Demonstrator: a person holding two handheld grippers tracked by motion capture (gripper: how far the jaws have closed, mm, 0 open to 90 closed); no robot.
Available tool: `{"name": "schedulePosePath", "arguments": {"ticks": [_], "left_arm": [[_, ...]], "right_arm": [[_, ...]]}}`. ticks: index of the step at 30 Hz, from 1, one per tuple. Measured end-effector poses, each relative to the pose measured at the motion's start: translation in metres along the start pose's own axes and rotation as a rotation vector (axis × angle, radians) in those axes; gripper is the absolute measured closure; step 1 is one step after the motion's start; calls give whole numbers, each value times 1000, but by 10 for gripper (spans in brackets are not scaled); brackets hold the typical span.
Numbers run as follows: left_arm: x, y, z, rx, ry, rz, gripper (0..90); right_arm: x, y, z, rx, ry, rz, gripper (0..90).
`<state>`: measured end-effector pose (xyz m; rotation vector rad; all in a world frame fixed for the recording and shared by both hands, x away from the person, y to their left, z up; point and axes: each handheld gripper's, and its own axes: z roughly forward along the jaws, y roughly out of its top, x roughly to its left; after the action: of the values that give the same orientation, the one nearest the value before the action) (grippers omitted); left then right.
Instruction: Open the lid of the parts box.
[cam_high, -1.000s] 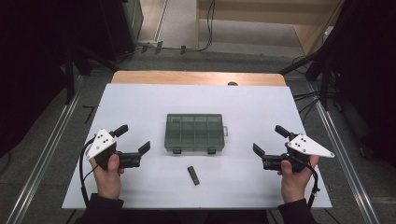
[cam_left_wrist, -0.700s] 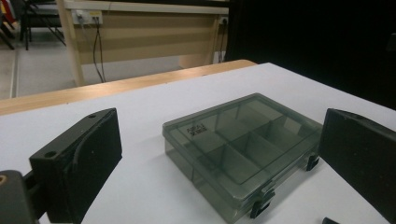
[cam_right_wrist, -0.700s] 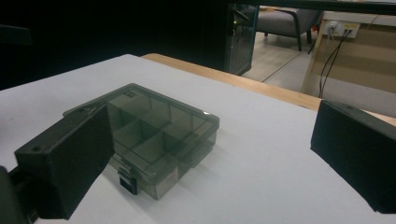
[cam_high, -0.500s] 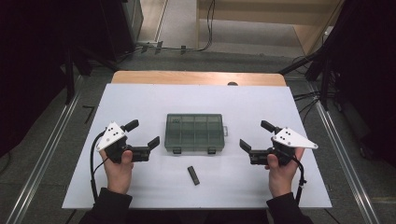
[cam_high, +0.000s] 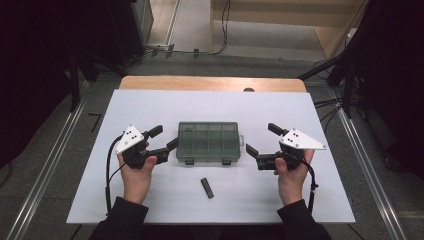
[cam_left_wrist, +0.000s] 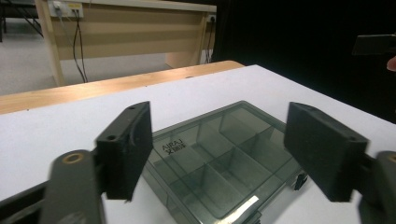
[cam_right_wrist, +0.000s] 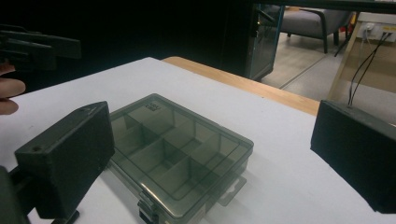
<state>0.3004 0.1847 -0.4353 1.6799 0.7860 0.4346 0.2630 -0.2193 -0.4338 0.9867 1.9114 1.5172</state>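
Compartment box (cam_high: 208, 142) lies between left gripper (cam_high: 167, 137) and right gripper (cam_high: 260, 140).

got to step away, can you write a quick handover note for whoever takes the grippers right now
Left gripper: open, jaws have just been closing, nothing between them; near jaw tip is right at the left end of the compartment box, contact unclear.
Right gripper: open, holds nothing, just short of the box's right end.
Box: middle of the white table, lid closed, latches on the side facing the person, compartments look empty.
Small dark bar: lies loose on the table in front of the box, untouched.
Done: both grippers brought up to the box.
Left: grip the box and work on it; the bar is not yet handled.
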Motion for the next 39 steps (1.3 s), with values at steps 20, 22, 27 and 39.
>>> {"name": "schedulePosePath", "arguments": {"ticks": [20,22,27,39], "left_arm": [[16,-8,29,120,-154,-20,823],[18,-11,30,138,-174,-18,860],[21,-17,27,166,-188,-19,895],[33,-28,21,238,-176,-15,900]], "right_arm": [[-6,-6,32,43,56,37,234],[-11,-14,35,61,123,82,398],[-12,-20,41,137,128,68,520],[-12,-31,43,235,146,24,827]]}}
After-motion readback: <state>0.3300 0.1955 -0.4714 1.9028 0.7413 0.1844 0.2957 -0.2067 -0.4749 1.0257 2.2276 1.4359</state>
